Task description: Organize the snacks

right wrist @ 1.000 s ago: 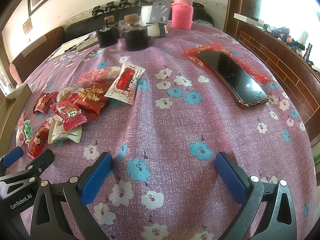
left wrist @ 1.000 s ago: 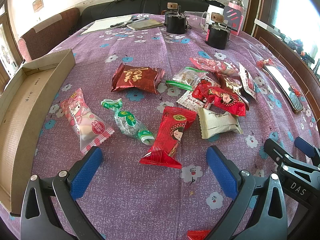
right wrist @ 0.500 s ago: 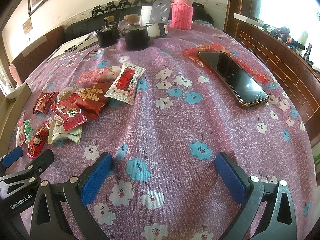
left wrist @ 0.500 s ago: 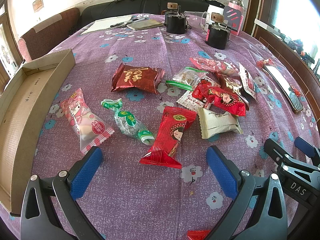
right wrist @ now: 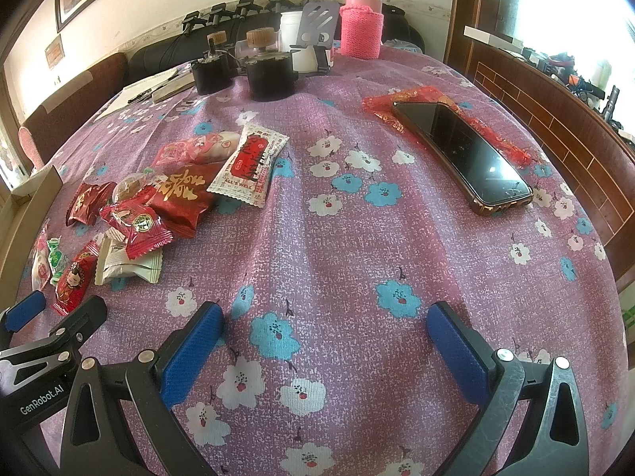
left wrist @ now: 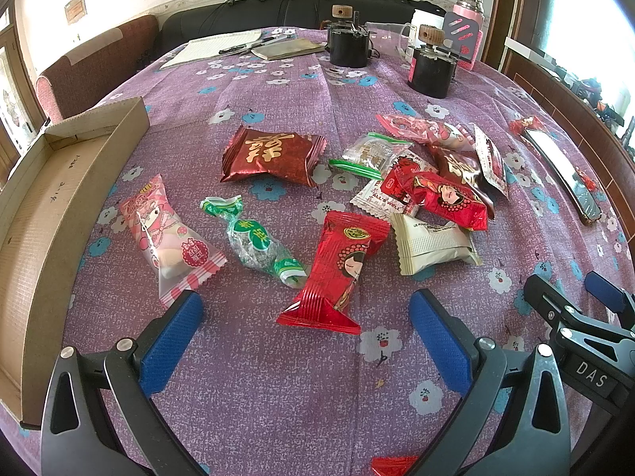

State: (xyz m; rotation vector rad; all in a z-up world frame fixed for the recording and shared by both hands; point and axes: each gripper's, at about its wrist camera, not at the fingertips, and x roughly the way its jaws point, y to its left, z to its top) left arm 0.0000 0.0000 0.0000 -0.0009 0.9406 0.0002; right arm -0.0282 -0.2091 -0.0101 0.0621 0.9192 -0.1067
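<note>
Both claws gape wide and empty, the left gripper (left wrist: 303, 317) poised over the red doll packet (left wrist: 337, 273) among loose snacks beside the cardboard tray (left wrist: 99, 150), the right gripper (right wrist: 323, 331) above bare cloth, so closing carelessly could snag the green candy (left wrist: 254, 240).

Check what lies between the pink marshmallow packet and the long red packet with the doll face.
The green-and-clear twisted candy wrapper lies between the pink marshmallow packet and the long red doll-face packet, shown clearly in the left wrist view.
</note>
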